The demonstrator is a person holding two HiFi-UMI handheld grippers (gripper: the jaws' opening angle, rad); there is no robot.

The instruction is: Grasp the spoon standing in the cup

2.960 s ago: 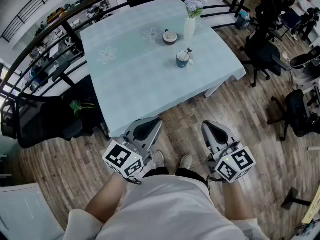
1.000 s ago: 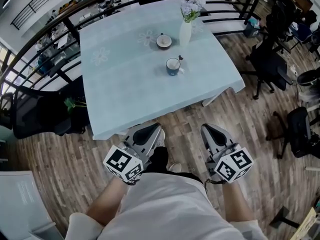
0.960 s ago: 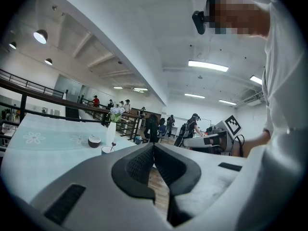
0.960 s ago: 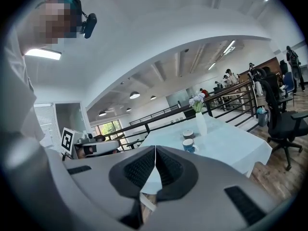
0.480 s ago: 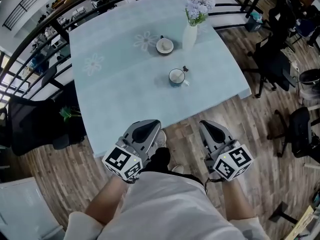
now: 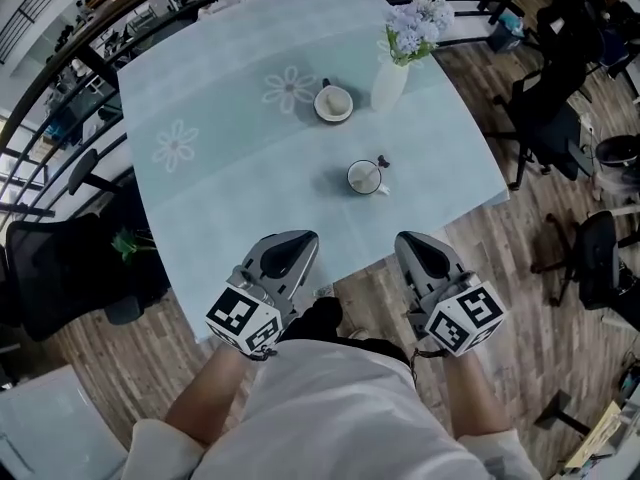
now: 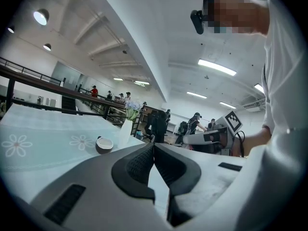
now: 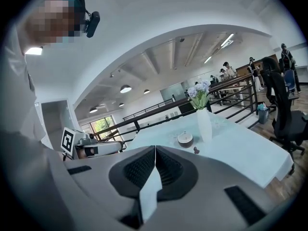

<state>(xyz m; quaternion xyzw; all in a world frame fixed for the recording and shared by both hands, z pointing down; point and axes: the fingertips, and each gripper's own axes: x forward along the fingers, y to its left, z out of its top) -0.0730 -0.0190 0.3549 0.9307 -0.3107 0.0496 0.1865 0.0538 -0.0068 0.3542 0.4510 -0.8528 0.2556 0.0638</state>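
Head view: one cup [image 6: 367,177] with one spoon [image 6: 379,167] standing in it sits on the table [image 6: 230,178], well ahead of the left gripper [image 6: 298,240] and right gripper [image 6: 410,240], which are both at the table's near edge. One bowl [image 6: 334,103] and one vase [image 6: 390,83] stand farther back.

Left gripper view: the jaws are pressed together and empty, and they hide the cup.

Right gripper view: the jaws are likewise closed on nothing. Only the spoon's tip [image 8: 196,150] shows above the gripper, and the cup is out of sight.
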